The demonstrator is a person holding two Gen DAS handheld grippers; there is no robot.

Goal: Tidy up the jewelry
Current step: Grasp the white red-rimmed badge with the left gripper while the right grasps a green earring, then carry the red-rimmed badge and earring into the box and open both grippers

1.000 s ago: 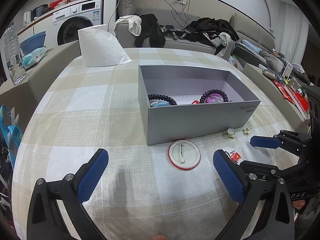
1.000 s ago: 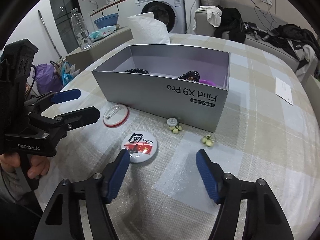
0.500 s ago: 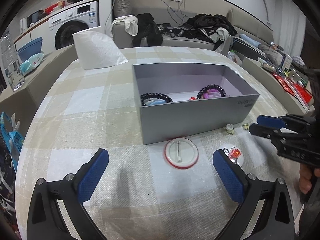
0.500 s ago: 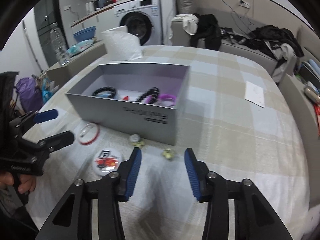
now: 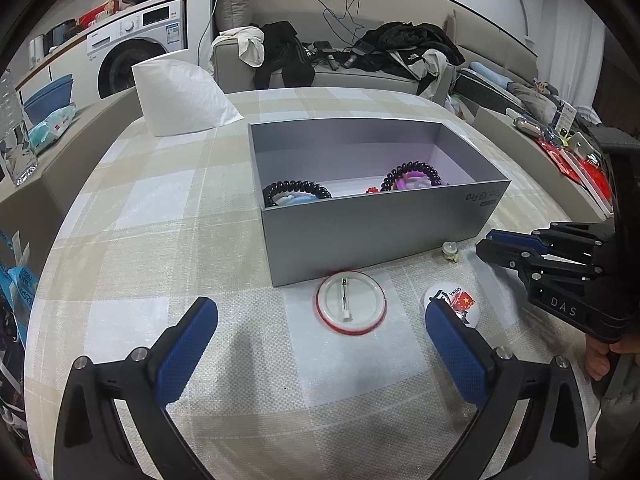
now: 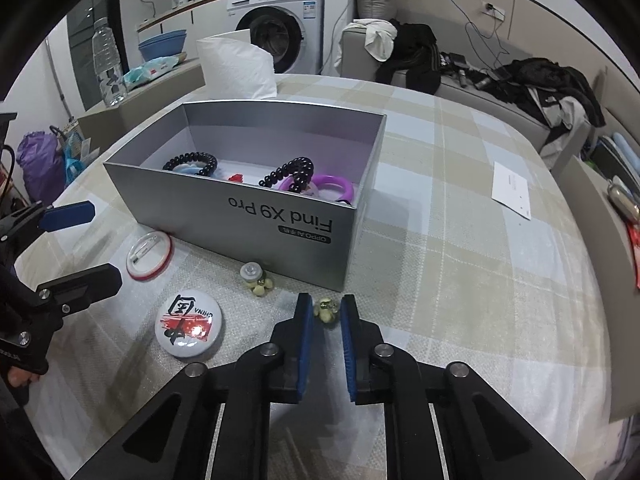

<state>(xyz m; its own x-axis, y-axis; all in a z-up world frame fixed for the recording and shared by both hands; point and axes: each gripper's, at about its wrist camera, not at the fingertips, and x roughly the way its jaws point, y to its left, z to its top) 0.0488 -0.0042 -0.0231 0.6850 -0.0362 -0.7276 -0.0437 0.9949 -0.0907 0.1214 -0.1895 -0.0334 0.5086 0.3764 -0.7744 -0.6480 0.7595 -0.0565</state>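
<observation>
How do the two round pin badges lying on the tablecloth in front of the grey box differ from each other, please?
The red-rimmed badge lies face down, with its white back and metal pin showing; the printed badge lies face up, showing black and red artwork and the word CHINA. The red-rimmed badge sits almost against the grey box; the printed badge lies farther out from it. Both are round, lie flat on the tablecloth, and are untouched by either gripper.

One grey box [image 6: 280, 216], two badges [image 6: 188, 328], two earrings [image 6: 326, 310], seemingly two black coils [image 6: 192, 162].
</observation>
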